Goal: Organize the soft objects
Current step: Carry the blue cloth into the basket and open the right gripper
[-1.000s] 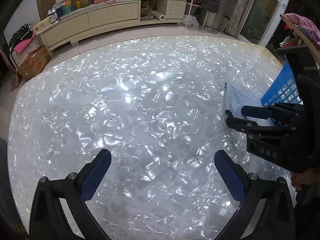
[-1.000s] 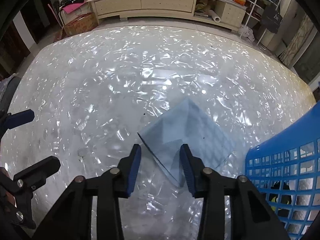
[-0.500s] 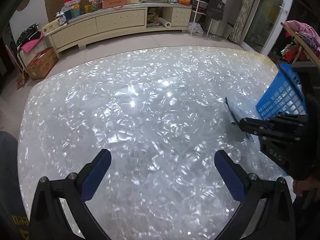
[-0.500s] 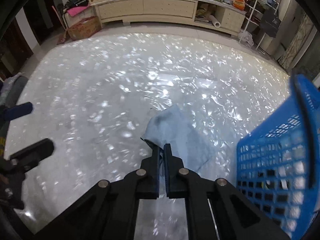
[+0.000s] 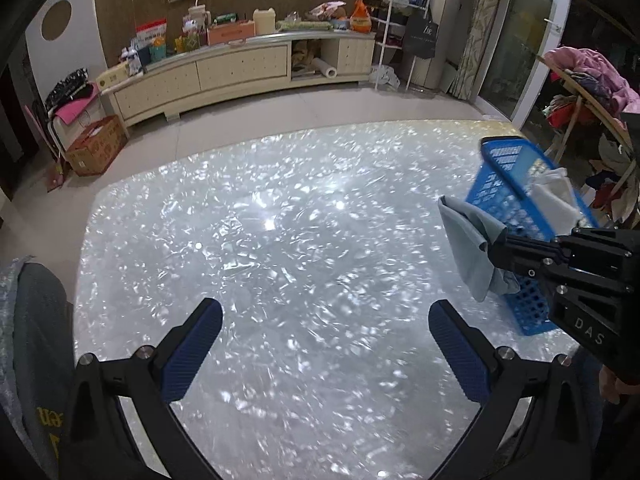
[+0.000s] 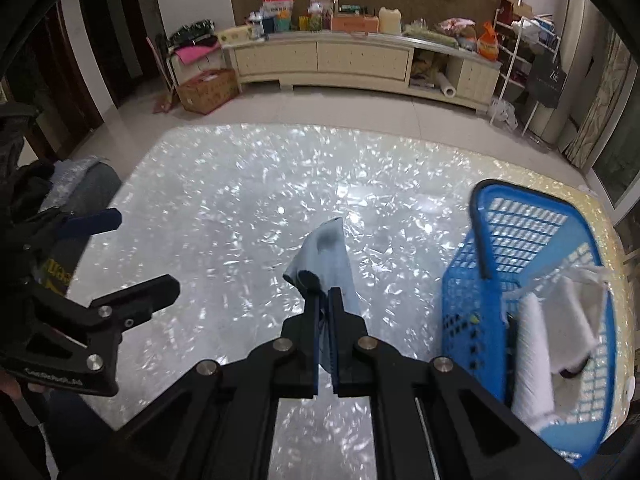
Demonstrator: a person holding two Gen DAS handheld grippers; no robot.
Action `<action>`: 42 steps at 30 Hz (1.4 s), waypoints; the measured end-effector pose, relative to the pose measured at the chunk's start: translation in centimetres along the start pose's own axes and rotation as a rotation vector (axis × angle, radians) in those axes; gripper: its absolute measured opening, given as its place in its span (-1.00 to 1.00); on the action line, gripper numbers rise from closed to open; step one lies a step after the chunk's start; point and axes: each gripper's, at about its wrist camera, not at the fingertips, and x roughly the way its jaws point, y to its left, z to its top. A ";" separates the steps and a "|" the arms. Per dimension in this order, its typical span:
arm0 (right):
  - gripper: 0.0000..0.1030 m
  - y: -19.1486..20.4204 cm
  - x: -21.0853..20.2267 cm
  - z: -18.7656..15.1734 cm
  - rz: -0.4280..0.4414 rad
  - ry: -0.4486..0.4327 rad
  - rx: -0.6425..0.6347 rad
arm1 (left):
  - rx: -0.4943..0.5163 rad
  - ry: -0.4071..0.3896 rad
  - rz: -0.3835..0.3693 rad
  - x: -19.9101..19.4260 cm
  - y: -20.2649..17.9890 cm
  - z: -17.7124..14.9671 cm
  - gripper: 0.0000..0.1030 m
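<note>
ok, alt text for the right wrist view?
The right tongs are shut on a light blue cloth held above a shiny white table. A blue basket holding white towels sits to the right; the open left tongs show at left.

Both wrist cams look forward & down, close over the shiny pearl-white table (image 5: 280, 260), L cam left of R, sharing the blue plastic lattice basket (image 6: 520, 240).
</note>
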 end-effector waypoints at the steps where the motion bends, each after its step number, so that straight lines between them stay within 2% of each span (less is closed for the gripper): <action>1: -0.93 -0.2 -0.8 -0.3 -0.001 -0.015 -0.002 | 0.003 -0.005 0.000 -0.6 -0.5 0.1 0.99; 10: -0.93 -3.4 -6.6 -2.3 -0.012 -0.100 0.021 | 0.083 -0.067 -0.003 -4.9 -6.9 1.0 0.99; 18: -0.93 -8.0 -8.2 -3.6 -0.054 -0.131 0.068 | 0.143 -0.079 -0.047 -4.4 -12.5 2.5 0.99; 24: -0.93 -10.7 -8.5 -5.0 -0.102 -0.117 0.097 | 0.199 -0.072 -0.070 -2.8 -15.7 3.0 0.99; 30: -0.93 -13.2 -7.6 -6.0 -0.124 -0.087 0.145 | 0.222 -0.043 -0.082 -0.9 -17.7 3.5 0.99; 35: -0.93 -14.5 -5.0 -6.5 -0.140 -0.029 0.160 | 0.231 -0.014 -0.086 1.0 -18.1 3.1 0.99; 42: -0.93 -13.8 -0.5 -7.5 -0.063 0.072 0.152 | 0.220 -0.032 -0.076 3.3 -17.1 2.9 0.99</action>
